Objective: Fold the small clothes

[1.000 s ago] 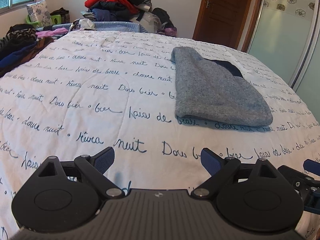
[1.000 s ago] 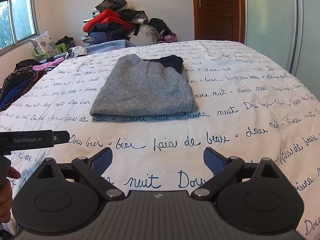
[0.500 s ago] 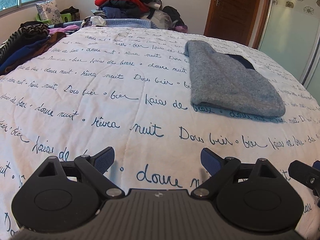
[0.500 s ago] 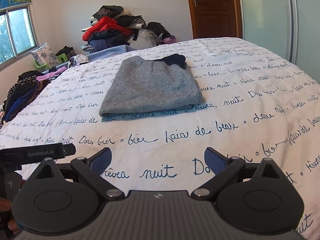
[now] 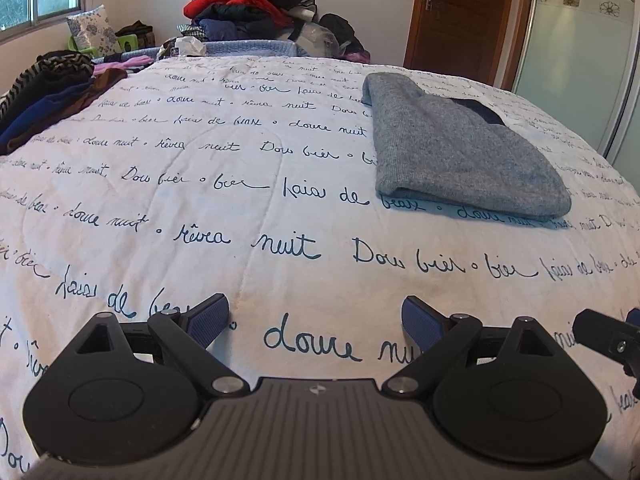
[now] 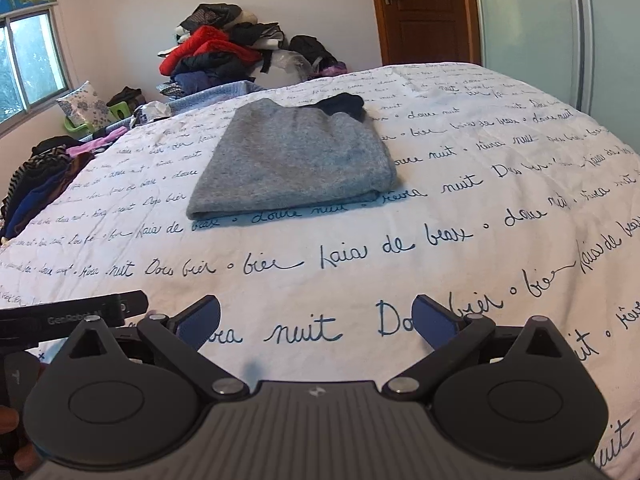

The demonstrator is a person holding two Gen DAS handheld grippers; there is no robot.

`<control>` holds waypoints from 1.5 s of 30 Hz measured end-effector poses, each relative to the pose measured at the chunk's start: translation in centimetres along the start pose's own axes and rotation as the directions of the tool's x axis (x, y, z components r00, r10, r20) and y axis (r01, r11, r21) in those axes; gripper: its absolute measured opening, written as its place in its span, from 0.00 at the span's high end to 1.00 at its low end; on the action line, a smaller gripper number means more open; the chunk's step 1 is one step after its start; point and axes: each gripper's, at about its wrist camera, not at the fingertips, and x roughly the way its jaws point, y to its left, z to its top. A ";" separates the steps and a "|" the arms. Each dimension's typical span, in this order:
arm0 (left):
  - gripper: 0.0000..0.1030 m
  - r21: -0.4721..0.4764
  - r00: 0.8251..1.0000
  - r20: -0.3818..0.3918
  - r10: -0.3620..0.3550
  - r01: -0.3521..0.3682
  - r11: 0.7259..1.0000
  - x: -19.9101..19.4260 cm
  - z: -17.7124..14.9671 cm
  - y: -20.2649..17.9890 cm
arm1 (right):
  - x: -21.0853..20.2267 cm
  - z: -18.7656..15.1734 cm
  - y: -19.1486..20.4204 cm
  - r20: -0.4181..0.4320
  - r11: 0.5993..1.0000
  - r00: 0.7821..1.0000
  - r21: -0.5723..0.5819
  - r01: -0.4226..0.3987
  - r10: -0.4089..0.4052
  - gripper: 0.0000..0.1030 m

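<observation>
Both grippers have drawn back and tilted since a second ago; the folded grey garment now sits farther up each view.

Left gripper hangs over the printed bedspread with its jaws spread wide and nothing between them; its blue pads touch no cloth. Right gripper is likewise wide apart and empty. The folded grey garment lies flat on the bedspread, well ahead of the left gripper and off to its right; in the right wrist view the garment lies ahead and slightly left of centre, with a dark piece showing at its far edge. A pile of clothes stands beyond the bed.
</observation>
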 end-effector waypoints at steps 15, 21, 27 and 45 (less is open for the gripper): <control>0.11 -0.039 0.999 0.040 0.010 -0.008 0.999 0.9 0.4 0.8 | 2.3 1.2 0.1 0.036 0.993 0.998 -0.101 0.056 -0.052 0.00; 0.10 -0.038 0.999 0.043 0.014 -0.012 0.999 1.6 0.4 0.9 | 3.7 1.0 0.1 0.011 0.994 0.999 -0.100 0.051 -0.051 0.00; 0.10 -0.018 0.999 0.053 0.007 -0.006 1.000 1.5 0.4 0.6 | 4.1 0.2 0.0 -0.003 0.993 0.998 -0.094 0.069 -0.070 0.00; 0.09 0.054 0.996 0.080 -0.034 0.029 0.998 1.2 0.5 -2.9 | 2.1 0.4 -3.0 0.003 0.993 0.996 -0.067 0.093 -0.093 0.00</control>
